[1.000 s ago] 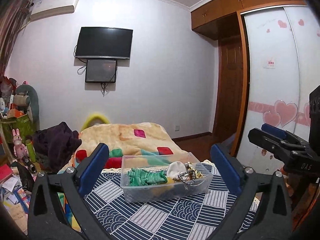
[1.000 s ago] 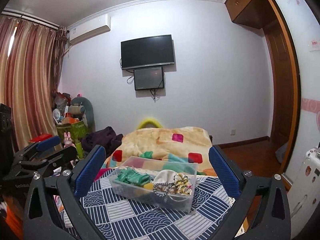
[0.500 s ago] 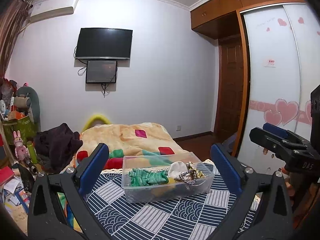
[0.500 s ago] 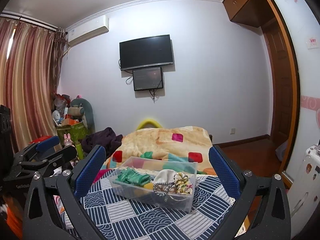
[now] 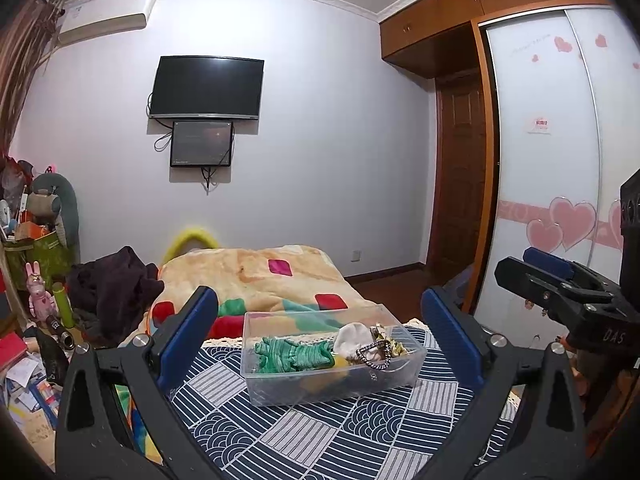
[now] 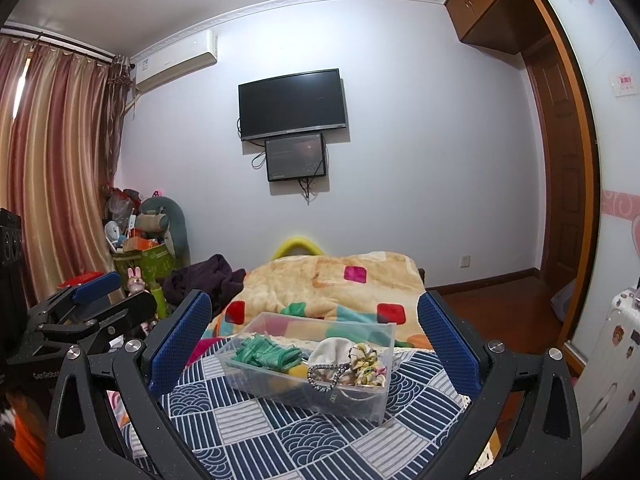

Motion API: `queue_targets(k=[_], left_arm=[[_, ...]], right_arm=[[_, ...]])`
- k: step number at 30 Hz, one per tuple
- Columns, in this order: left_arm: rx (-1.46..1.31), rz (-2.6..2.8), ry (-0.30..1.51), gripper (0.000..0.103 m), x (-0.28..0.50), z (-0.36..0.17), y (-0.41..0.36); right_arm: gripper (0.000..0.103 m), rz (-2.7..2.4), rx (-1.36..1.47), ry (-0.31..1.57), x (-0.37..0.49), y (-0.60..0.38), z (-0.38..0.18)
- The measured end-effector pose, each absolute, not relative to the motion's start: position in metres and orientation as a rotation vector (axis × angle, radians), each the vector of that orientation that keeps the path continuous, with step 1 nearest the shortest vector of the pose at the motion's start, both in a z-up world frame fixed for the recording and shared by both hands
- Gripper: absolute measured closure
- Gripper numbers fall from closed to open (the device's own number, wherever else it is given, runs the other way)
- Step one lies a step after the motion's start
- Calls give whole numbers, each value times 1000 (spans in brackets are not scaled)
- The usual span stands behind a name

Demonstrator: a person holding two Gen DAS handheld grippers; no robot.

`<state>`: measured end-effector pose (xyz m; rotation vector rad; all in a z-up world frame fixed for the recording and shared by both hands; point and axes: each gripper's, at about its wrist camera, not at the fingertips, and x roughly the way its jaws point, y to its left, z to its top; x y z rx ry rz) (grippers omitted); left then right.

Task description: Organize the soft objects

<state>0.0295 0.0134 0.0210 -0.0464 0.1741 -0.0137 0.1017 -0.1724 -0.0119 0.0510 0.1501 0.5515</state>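
A clear plastic box (image 5: 332, 384) (image 6: 372, 400) stands on a navy and white patterned cloth (image 5: 304, 436) (image 6: 280, 432). Inside lie a green knitted item (image 5: 292, 354) (image 6: 266, 352), a white soft item (image 5: 354, 338) (image 6: 330, 350), a floral scrunchie (image 6: 366, 358), a beaded band (image 5: 374, 354) (image 6: 326, 376) and something yellow (image 5: 340, 362). My left gripper (image 5: 320, 320) is open and empty, held back from the box. My right gripper (image 6: 316, 320) is open and empty, also short of the box. Each gripper shows at the edge of the other's view.
A bed with a cream patchwork blanket (image 5: 256, 276) lies behind the cloth. Dark clothes (image 5: 112, 284) and cluttered toys and bags (image 5: 36, 248) sit at the left. A wardrobe (image 5: 560, 160) and a door (image 5: 460, 184) stand at the right. A white suitcase (image 6: 612, 360) is at the far right.
Both views have risen and tilted slightly, so the box sits a little lower in frame. Nothing was picked up or released.
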Motion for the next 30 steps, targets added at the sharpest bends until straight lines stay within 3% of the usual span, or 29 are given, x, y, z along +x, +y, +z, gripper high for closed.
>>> queue_targets(k=[30], left_arm=[[-65,-36,200,0,32,19,17]], right_arm=[[0,556,38,145,98,-169,-11]])
